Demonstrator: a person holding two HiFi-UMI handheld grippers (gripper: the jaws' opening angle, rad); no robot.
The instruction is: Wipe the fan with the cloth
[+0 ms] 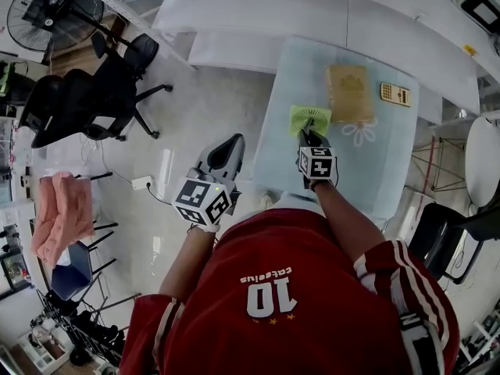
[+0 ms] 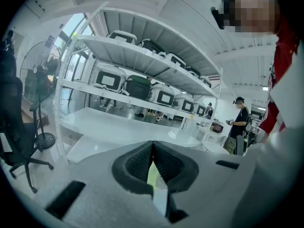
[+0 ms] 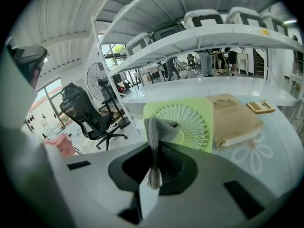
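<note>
A small light-green square fan (image 1: 310,119) lies flat on the glass table (image 1: 281,155), near its left side; its round grille (image 3: 186,123) fills the middle of the right gripper view. My right gripper (image 1: 307,133) hangs just in front of the fan, shut on a grey cloth (image 3: 155,134) that sticks up between the jaws and overlaps the fan's near left part. My left gripper (image 1: 232,144) is held off the table's left edge, over the floor. Its jaws (image 2: 152,148) are shut with nothing between them.
A tan book (image 1: 349,92) lies right of the fan, and a small calculator (image 1: 395,94) beyond it. Black office chairs (image 1: 86,100) stand on the floor at left, a pink cloth (image 1: 61,213) hangs lower left. White shelving (image 1: 312,14) runs behind the table.
</note>
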